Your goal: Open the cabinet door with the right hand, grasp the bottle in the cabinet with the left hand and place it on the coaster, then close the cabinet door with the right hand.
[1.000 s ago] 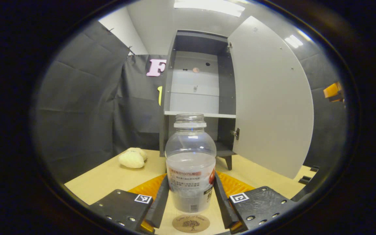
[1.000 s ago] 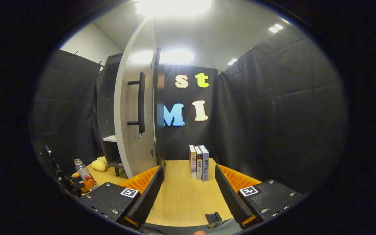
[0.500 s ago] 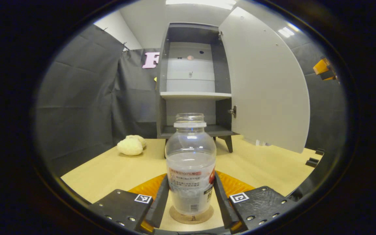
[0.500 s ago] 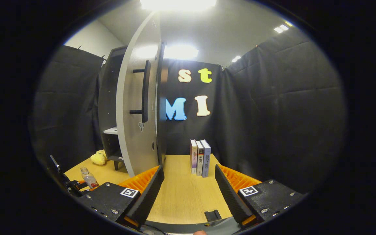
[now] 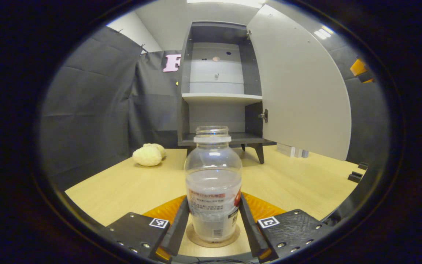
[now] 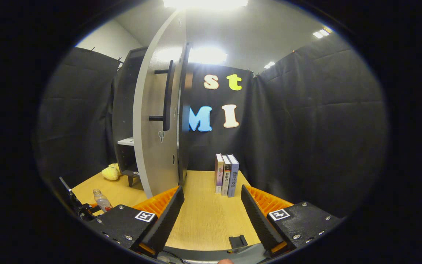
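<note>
We see the left tongs point(image 5: 214, 223) pinching the bottle point(image 5: 213, 190), one finger pressed on each side of its labelled lower body. The bottle stands upright, uncapped, its base on the round coaster point(image 5: 213, 237) on the worktop point(image 5: 123, 187). In the right gripper view the same bottle point(image 6: 102, 201) shows small at the lower left, with the left tongs point(image 6: 86, 209) around it.

Beyond the bottle stands the cabinet point(image 5: 218, 84), its door point(image 5: 299, 84) swung wide to the right; the white shelf point(image 5: 221, 97) and the floor below it carry nothing that we can make out. A pale plush lump point(image 5: 147, 155) lies on the worktop left of the cabinet, well apart from the bottle. Nothing lies between bottle and cabinet.

The right tongs point(image 6: 213, 216) are spread, nothing between the fingers, above bare worktop point(image 6: 203, 220). Ahead of them we note the door's outer face with its dark bar handle point(image 6: 167, 96), and three books point(image 6: 226, 175) standing upright against the booth wall, just right of the door's edge. A small black block point(image 6: 238, 241) sits near the worktop's front edge.
</note>
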A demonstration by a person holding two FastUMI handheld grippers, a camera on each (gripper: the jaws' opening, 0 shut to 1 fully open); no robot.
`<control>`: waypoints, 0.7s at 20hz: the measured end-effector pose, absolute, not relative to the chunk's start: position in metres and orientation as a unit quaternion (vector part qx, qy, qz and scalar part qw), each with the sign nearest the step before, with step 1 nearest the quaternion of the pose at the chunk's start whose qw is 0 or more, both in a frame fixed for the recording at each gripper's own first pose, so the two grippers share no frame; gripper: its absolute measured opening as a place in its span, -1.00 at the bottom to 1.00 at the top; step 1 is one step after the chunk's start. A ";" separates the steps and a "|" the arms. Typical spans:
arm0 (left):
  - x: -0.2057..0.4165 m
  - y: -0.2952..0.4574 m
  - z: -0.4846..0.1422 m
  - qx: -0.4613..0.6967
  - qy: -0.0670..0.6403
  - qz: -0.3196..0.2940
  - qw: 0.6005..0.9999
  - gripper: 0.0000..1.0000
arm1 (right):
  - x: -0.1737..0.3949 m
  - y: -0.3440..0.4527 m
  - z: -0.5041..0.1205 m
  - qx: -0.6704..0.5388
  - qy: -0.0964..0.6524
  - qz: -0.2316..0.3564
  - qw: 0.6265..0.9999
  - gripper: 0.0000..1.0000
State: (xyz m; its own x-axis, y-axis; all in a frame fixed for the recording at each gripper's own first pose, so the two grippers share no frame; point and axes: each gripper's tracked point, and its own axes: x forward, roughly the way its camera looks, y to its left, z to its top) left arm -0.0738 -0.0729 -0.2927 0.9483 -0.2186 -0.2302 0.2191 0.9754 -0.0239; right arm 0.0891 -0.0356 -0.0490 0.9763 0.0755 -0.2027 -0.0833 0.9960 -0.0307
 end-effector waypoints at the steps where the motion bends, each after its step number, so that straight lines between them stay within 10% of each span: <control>1: -0.073 -0.071 -0.293 0.007 0.120 -0.107 0.987 0.60 | 0.089 -0.036 -0.048 -0.017 0.099 0.041 0.994 0.93; 14: -0.098 -0.071 -0.196 0.020 0.094 -0.099 0.990 0.55 | 0.109 -0.040 0.020 0.036 0.027 0.055 0.997 0.92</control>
